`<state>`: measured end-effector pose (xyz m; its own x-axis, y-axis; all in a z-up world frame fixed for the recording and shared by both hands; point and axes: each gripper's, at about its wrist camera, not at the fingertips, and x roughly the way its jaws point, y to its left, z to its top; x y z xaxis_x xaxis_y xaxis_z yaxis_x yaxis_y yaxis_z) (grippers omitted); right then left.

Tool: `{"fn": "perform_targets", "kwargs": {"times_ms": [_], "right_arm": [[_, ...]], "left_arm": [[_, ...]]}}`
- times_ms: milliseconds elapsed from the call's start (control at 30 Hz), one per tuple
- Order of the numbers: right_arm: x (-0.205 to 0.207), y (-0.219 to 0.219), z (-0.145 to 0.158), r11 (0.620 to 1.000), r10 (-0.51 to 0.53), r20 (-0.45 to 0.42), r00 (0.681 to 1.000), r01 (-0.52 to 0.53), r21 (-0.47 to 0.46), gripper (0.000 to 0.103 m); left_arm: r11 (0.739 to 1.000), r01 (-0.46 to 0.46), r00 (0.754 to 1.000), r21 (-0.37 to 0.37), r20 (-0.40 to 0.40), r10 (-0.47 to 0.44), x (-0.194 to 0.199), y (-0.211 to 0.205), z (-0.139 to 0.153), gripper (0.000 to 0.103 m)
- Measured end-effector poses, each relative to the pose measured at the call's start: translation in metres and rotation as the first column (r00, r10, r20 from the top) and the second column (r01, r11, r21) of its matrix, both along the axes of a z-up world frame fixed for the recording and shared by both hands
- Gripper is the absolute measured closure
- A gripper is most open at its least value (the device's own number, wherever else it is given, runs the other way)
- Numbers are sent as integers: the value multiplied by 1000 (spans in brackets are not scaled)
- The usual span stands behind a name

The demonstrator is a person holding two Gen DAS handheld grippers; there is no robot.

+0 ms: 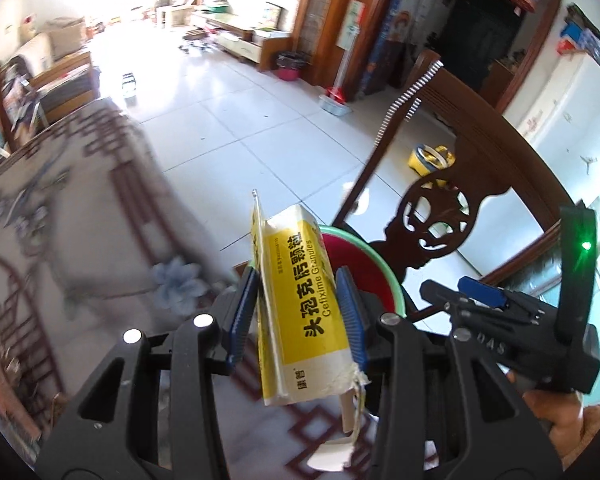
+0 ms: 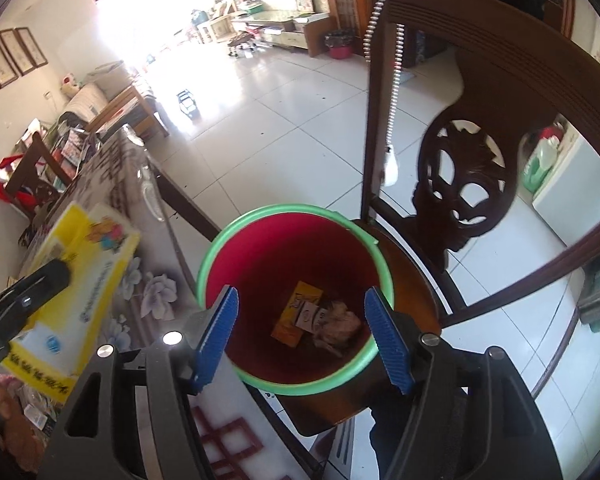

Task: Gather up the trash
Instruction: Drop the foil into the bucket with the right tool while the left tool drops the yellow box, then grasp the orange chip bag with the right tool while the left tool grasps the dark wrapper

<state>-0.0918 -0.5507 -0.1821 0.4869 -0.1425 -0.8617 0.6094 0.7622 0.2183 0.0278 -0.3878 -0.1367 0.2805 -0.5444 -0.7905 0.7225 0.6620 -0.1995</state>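
Tiled living room, patterned tablecloth, carved wooden chair at right. Item: yellow medicine box, clamped in my left gripper above the table edge. Item: red bin, green-rimmed, on the chair seat, holding scraps; my right gripper above it, fingers apart, empty.

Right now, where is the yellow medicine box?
In the left wrist view the yellow medicine box is clamped in the left gripper, over the table edge, just short of the green-rimmed red bin on the chair.
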Motion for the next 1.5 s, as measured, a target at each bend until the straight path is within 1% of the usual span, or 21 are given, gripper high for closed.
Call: {"fn": "perform_targets", "kwargs": {"times_ms": [167,267,300,367,400,467,600,733,833,967,1100,1167,1233,1300,1333,1367,1433,1467,1500], "right_arm": [[-11,-5,2,1000,-15,-4,1000,15,0,38],[-17,-5,2,1000,-20,-8,1000,20,1,38],[-18,-5,2,1000,-22,-8,1000,22,2,38],[-21,-5,2,1000,-24,-10,1000,24,3,38],[-22,-5,2,1000,-25,-10,1000,25,3,38],[-24,-3,3,1000,-26,-8,1000,26,3,38],[-23,2,4,1000,-21,-1,1000,21,5,38],[-15,20,13,1000,11,22,1000,-11,2,38],[-8,42,22,998,55,42,998,-55,-9,38],[5,80,32,991,134,52,990,-133,-19,38],[18,123,38,972,235,58,970,-235,-18,38],[26,152,39,948,319,54,946,-319,-7,32],[31,179,38,917,398,45,916,-399,1,31],[36,213,32,868,493,32,869,-494,50,31],[37,229,26,839,538,23,843,-537,86,31],[38,242,22,816,568,17,823,-566,116,31],[39,270,5,756,628,8,778,-612,234,31],[40,279,-4,732,643,4,766,-615,292,31],[40,289,-15,710,652,-6,758,-607,357,31]], "left_arm": [[998,58,998,2,4,-58,-7,-28,-7,61],[997,73,997,5,1,-73,-8,-37,-11,61],[997,74,997,6,1,-74,-8,-40,-12,59],[997,76,997,5,2,-76,-7,-44,-14,44],[997,73,997,3,9,-73,-7,-45,-15,33],[998,68,998,-9,17,-68,-7,-43,-12,31],[998,63,998,-18,22,-62,-7,-33,1,31],[999,36,999,-37,36,-35,-10,-4,21,29],[998,-1,998,-60,55,4,-13,29,38,26],[993,-80,995,-87,55,85,-15,83,54,25],[983,-165,983,-78,63,170,-12,142,58,25],[975,-214,973,-63,74,219,-9,174,58,25],[965,-259,961,-41,91,262,-6,203,54,24],[948,-319,942,8,111,316,0,234,45,24],[941,-338,936,19,106,335,1,244,42,24],[927,-375,924,29,93,371,5,262,37,24],[909,-415,908,38,84,411,9,285,31,24],[896,-442,896,45,81,438,11,298,27,24],[890,-454,890,46,77,450,12,305,24,24]]}}
